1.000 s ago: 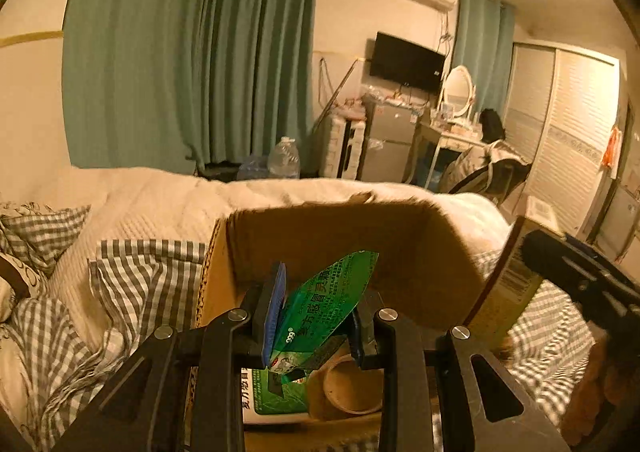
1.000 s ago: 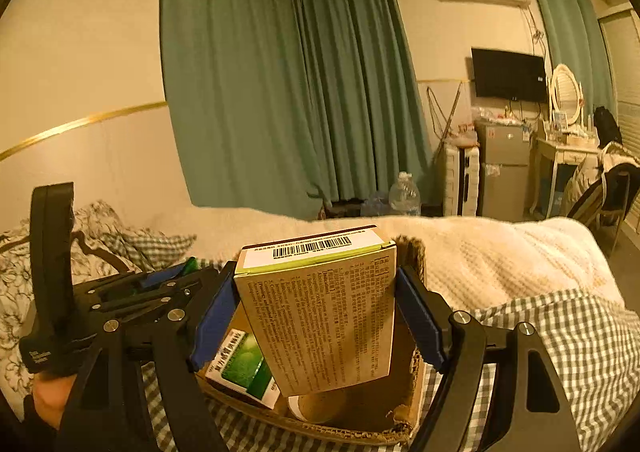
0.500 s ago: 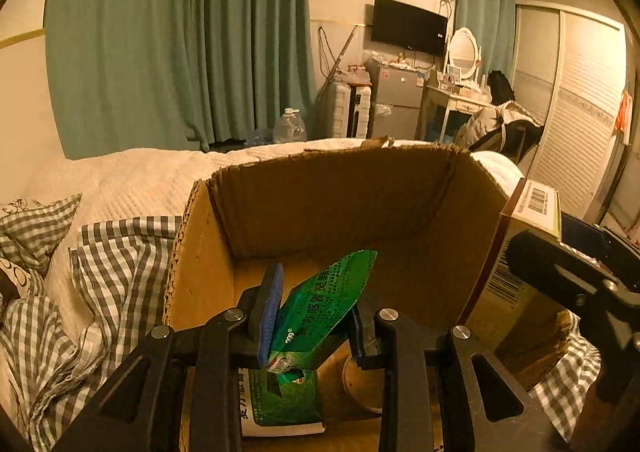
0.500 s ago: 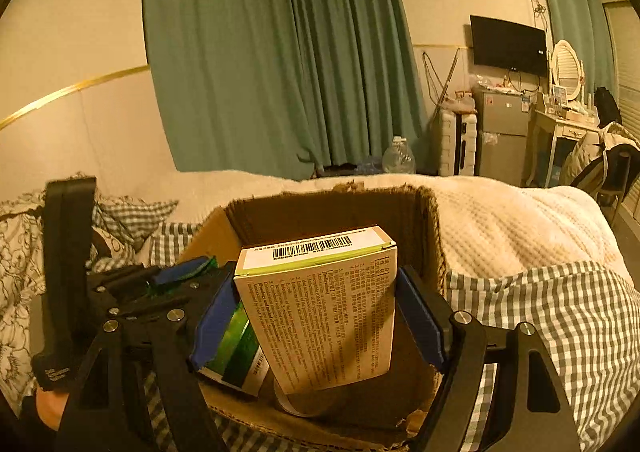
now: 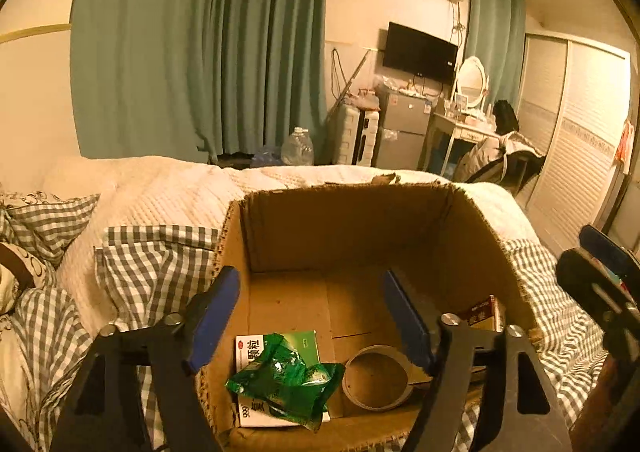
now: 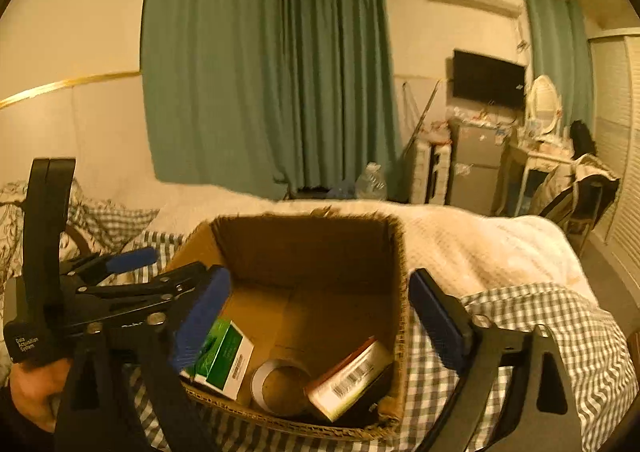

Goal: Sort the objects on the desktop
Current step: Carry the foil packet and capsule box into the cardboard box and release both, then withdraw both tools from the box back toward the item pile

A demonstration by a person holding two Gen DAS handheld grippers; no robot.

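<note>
Bedroom, checked bedding [image 5: 152, 260] under cardboard box [image 5: 352, 228]; left tool [image 5: 312, 316] and right tool [image 6: 320, 312] both opening, empty, above box; green packet [image 5: 286, 380] and barcoded carton [image 6: 352, 380] inside box; best lifted clear without snagging rim.

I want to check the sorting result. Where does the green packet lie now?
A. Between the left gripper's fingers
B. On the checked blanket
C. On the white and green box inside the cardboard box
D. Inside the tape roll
C: the green packet rests on the white and green box inside the cardboard box.
</note>
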